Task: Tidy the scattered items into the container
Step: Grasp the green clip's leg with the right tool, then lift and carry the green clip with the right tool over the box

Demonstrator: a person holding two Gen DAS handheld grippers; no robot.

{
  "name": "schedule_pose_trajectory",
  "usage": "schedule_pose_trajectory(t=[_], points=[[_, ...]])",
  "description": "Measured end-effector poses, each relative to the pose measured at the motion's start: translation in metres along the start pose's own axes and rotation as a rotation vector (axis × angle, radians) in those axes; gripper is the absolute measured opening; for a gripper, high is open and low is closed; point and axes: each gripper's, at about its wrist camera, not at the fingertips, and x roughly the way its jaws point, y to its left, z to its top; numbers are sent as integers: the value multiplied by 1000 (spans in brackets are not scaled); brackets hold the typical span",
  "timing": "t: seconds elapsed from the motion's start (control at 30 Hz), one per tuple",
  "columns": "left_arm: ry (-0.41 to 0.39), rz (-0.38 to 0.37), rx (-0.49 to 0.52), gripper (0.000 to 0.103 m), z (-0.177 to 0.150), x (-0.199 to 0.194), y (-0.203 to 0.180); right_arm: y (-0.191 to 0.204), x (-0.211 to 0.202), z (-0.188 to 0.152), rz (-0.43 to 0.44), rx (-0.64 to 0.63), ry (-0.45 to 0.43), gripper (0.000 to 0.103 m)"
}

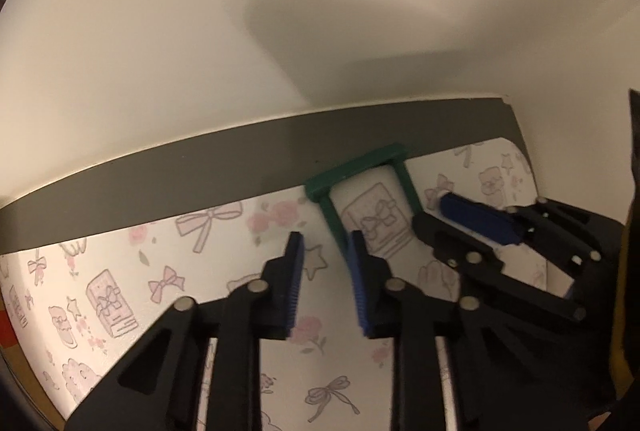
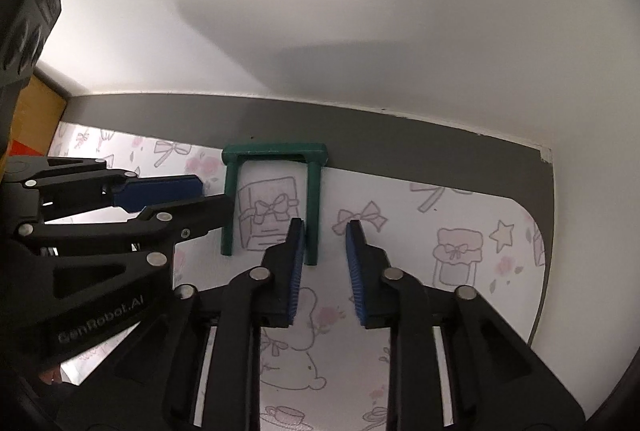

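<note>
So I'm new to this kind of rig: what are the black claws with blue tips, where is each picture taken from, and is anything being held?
Each picture comes from a fisheye camera mounted on a hand-held two-finger gripper, looking forward along its fingers. The left gripper fills the left wrist view; the right gripper fills the right wrist view, and each shows at the edge of the other's picture. The blue parts are ribbed finger pads. Both grippers are open and hold nothing. Below lies a patterned mat with bows and flowers, against a grey strip and a white wall. On it sits a green U-shaped frame, close ahead of both grippers. No container shows.
</note>
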Motion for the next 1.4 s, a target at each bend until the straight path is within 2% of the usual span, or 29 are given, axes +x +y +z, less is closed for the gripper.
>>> schedule_pose_trajectory(t=[0.03,0.07,0.23,0.3,0.47,0.77,0.9,0.93,1.0,1.07,1.13,1.3,1.4], points=[[8,-23,0,13,-1,1,0,4,1,0,0,-19,6,8],[10,-35,1,8,-2,1,-1,7,4,3,-8,-32,11,8],[19,-54,-24,7,-9,-1,4,9,4,-1,8,-15,28,7],[12,-59,-41,0,-12,-5,7,10,3,-3,17,-11,26,7],[0,-41,-41,0,-13,-17,6,24,-4,-6,43,-14,14,6],[-34,-35,-140,0,-25,-44,38,44,-28,4,48,-11,-20,6],[-48,-72,-196,1,-28,-56,50,61,-42,12,54,-22,-45,6],[-59,-74,-198,2,-27,-58,49,66,-41,14,56,-25,-49,6],[-72,-77,-206,11,-29,-66,55,75,-45,16,64,-32,-58,6],[-79,-88,-227,41,-31,-74,62,81,-50,18,70,-41,-69,6],[-95,-109,-239,52,-32,-81,66,89,-56,19,75,-53,-78,6],[-111,-63,-260,51,-37,-95,72,108,-68,20,91,-69,-108,6],[-120,-88,-277,38,-42,-104,77,117,-78,21,114,-72,-135,6]])
